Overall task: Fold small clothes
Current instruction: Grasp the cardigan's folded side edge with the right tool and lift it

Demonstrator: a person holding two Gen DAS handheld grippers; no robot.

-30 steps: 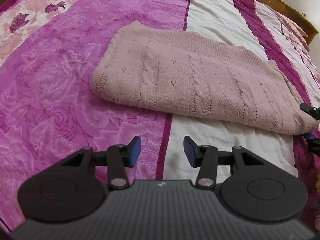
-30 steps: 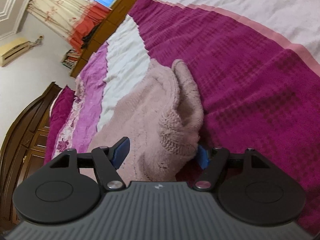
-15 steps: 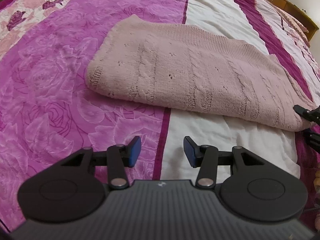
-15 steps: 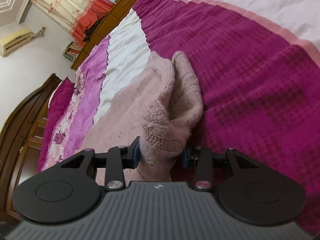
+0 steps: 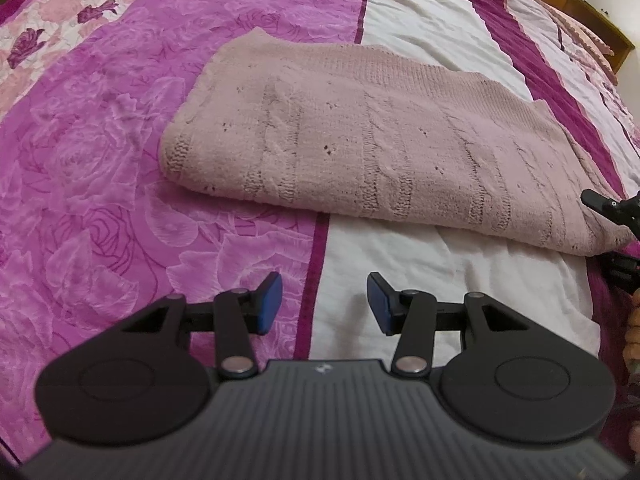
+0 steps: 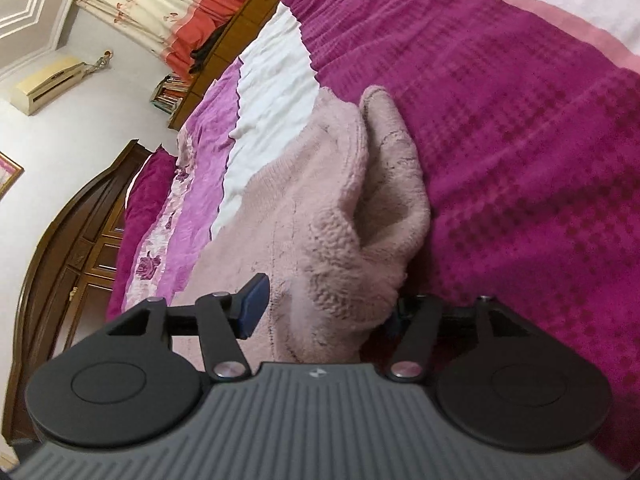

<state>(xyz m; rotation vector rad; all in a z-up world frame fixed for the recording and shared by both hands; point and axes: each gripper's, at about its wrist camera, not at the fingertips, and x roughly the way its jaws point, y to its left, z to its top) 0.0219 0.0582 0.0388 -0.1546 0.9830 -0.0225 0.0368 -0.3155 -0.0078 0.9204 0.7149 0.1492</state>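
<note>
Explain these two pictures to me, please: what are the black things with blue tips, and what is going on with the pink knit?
Those are two hand-held grippers; a person carries one in each hand, and each has a camera looking along its fingers. The left gripper is open and empty, hovering over the bedspread just short of a folded pink sweater. The right gripper has the sweater's bunched end between its fingers, though whether they pinch it is unclear. Its fingers also peek in at the left picture's right edge.
</note>
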